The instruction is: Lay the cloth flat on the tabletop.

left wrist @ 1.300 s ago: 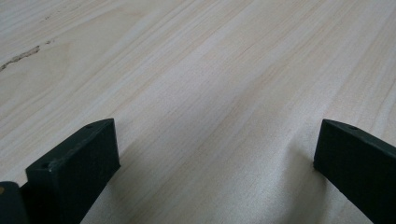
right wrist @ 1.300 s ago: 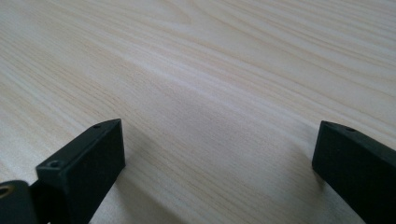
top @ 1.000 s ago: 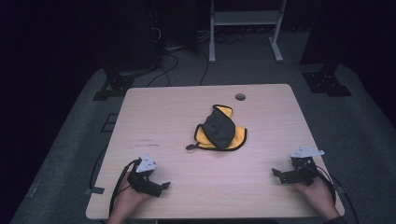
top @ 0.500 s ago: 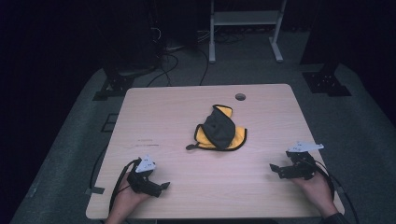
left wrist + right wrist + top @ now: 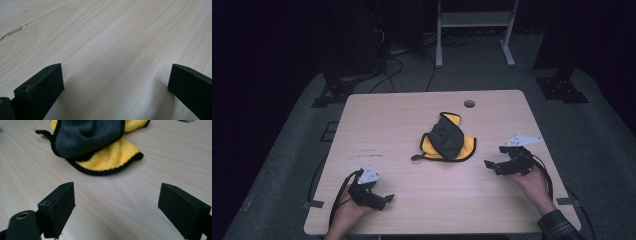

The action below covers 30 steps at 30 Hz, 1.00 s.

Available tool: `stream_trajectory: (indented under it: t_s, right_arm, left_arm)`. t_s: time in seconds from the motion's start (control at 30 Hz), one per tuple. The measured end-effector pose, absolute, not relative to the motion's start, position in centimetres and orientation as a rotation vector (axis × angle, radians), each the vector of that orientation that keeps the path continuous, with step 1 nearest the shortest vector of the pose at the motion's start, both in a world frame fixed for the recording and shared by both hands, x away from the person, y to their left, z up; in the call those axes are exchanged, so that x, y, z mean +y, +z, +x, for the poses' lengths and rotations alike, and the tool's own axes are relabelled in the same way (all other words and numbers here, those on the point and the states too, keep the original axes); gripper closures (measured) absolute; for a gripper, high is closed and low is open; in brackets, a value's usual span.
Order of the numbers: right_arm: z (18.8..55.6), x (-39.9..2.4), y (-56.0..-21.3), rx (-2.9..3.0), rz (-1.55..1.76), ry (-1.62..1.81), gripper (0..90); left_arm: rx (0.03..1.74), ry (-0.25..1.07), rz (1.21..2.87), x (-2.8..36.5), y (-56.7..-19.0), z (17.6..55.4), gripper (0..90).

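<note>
A crumpled cloth, grey on one side and yellow on the other with black edging, lies near the middle of the wooden table. My right gripper is held to its right, pointing at it, a short gap away. In the right gripper view the cloth lies ahead of the right gripper, whose jaws have just been closing a little but stand open with nothing between them. My left gripper rests near the front left edge, and the left gripper is open over bare wood.
A round cable hole sits near the table's far edge. Behind the table stand a white frame and dark stand feet on grey carpet, with cables on the floor.
The right hand has lifted and moved its gripper forward and left, closer to the cloth. The left hand and the cloth have stayed where they were.
</note>
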State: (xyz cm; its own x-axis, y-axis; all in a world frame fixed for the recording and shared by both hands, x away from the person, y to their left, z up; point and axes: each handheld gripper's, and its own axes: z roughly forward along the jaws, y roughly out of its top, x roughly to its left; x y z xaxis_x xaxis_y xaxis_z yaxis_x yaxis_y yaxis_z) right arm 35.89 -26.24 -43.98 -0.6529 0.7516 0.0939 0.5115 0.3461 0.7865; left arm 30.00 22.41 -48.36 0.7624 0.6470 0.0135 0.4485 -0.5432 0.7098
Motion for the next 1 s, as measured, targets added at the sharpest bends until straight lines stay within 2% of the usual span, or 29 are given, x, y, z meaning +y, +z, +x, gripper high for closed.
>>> stream_trajectory:
  t_s: [0.5,1.0]
  right_arm:
    - [39.6,-21.8,-43.0,2.331,1.057,1.296,11.7]
    - [43.5,-16.3,-43.8,2.409,1.024,1.262,7.2]
  left_arm:
    - [0.810,0.358,2.235,22.4,-48.4,30.0,0.0]
    - [0.813,0.357,2.233,22.4,-48.4,30.0,0.0]
